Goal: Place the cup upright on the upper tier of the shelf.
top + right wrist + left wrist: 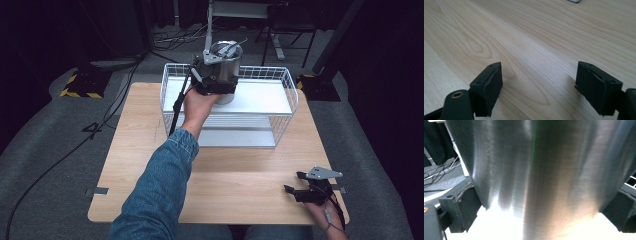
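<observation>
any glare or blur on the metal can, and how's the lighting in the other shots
Left gripper view: the metal can is streaked and soft, with blown-out white below it. High view: the wooden table is evenly lit, surroundings dark; the left hand-held gripper clamps the can over the wire basket. Right gripper view: sharp wood grain, soft shadows beside the right hand-held gripper.

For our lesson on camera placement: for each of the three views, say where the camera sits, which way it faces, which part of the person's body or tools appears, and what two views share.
High view: above the person's side, facing forward and down on the table; shows a denim sleeve, both hands, both grippers.
Left gripper view: rides the left gripper, facing the metal can between its jaws.
Right gripper view: rides the right gripper, facing bare tabletop; jaws apart.
Shared: high and left gripper views both show the can, held over the wire basket.
</observation>
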Demonstrator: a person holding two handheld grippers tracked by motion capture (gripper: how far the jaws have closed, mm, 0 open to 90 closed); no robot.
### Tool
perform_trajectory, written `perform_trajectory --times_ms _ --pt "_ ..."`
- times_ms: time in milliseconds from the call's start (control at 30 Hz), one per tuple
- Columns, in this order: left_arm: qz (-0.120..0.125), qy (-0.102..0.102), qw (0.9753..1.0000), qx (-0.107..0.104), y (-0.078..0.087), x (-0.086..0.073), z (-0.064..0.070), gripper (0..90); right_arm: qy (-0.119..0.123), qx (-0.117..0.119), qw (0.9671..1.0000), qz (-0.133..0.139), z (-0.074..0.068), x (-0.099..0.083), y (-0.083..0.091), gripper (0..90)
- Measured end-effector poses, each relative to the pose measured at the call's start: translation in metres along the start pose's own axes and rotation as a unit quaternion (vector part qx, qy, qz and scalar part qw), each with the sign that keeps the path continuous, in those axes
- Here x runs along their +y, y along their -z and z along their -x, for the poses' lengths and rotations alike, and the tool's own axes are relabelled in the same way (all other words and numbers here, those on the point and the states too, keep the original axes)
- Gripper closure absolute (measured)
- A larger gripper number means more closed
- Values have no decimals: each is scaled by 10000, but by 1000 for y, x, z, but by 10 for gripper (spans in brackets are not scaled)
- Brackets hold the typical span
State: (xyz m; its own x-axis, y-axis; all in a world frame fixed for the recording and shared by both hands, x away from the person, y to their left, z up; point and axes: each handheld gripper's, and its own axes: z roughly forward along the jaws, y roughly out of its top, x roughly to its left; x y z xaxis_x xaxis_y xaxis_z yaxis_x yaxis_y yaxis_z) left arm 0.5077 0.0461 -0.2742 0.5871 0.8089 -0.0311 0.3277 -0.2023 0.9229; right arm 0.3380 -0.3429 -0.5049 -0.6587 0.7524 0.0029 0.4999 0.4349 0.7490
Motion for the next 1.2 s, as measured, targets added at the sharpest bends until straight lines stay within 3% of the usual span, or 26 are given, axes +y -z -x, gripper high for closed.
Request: perform_trajectory --times_ms 300,600,700,1200 --pt "35 15 10000 -16 0 -2 0 35 10 -12 10000 -5 0 0 0 223" --pt "270 39 9995 -125 3 -4 -1 1 -4 4 10000 2 0 0 0 224" --pt "219 22 9996 -183 7 -3 -3 0 -6 5 10000 2 0 0 0 224" --pt "517 -122 9984 -187 64 -15 -4 0 9 -13 10000 -25 4 5 -6 211"
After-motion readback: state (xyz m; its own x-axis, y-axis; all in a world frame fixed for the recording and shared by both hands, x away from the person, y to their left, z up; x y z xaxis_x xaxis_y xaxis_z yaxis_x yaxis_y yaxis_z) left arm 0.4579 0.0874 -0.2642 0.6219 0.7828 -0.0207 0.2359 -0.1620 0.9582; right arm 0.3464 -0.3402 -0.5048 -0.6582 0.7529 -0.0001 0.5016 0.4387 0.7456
